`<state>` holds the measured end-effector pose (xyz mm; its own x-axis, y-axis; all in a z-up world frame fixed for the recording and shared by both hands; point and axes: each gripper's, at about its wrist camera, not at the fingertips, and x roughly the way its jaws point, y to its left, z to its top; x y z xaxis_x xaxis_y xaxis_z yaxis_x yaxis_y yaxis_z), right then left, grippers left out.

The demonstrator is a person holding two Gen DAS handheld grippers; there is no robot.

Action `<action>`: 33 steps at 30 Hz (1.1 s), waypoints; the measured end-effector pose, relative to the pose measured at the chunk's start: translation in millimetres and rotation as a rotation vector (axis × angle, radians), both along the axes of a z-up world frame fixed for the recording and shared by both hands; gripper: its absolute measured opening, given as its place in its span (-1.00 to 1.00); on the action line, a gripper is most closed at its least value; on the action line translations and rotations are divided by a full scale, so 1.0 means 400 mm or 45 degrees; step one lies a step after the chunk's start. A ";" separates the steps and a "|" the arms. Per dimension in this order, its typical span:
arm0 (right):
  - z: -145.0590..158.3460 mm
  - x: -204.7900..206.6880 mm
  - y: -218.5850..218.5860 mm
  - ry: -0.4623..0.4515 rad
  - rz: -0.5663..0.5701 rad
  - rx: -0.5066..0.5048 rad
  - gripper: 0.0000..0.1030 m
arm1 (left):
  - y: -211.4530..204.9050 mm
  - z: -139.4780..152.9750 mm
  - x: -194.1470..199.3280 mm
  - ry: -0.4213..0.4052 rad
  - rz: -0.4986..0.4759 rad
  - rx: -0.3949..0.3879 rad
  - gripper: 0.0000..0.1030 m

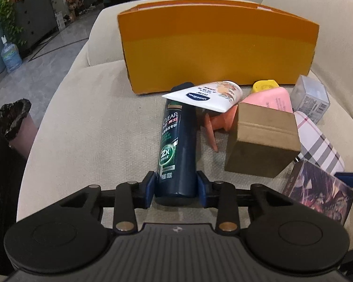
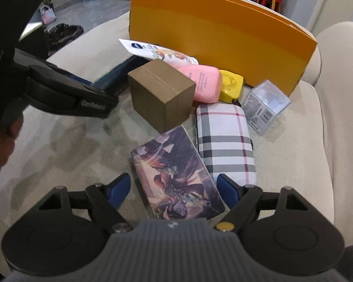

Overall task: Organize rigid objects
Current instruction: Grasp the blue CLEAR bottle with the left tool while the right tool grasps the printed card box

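Note:
My left gripper point(image 1: 175, 189) is shut on the base of a dark blue Clear shampoo bottle point(image 1: 177, 145) that lies on the beige sofa; its far end is under a white Vaseline tube point(image 1: 206, 95). My right gripper point(image 2: 174, 188) is open, its fingers on either side of a purple illustrated box point(image 2: 175, 174) without touching it. Behind stands an orange box point(image 1: 216, 51), also in the right wrist view point(image 2: 223, 40). A brown cardboard box point(image 2: 161, 94) sits mid-pile, also in the left wrist view point(image 1: 262, 138).
A plaid case point(image 2: 226, 141), pink container point(image 2: 204, 82), yellow tape measure point(image 2: 231, 84), clear plastic cube point(image 2: 264, 107) and an orange tool point(image 1: 220, 122) lie around. The left gripper body point(image 2: 58, 89) reaches in from the left. A lined bin point(image 1: 14, 122) stands off the sofa's left.

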<state>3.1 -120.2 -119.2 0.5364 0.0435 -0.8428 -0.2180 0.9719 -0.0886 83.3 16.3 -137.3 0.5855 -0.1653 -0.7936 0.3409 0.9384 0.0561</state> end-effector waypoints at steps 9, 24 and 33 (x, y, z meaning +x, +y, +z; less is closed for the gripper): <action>-0.002 -0.005 0.012 -0.017 0.062 -0.046 0.17 | 0.066 0.002 -0.072 0.022 0.001 0.020 -0.21; -0.016 0.003 0.005 0.075 0.055 0.080 0.15 | 0.051 -0.009 -0.081 -0.056 0.022 0.050 0.42; -0.030 0.011 0.011 0.075 0.070 0.072 0.21 | 0.059 -0.018 -0.053 -0.057 0.025 -0.003 0.06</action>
<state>7.5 -115.8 -131.2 0.4814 0.1203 -0.8682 -0.2744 0.9614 -0.0190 61.9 39.7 -144.6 0.6237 -0.1555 -0.7660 0.3199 0.9450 0.0686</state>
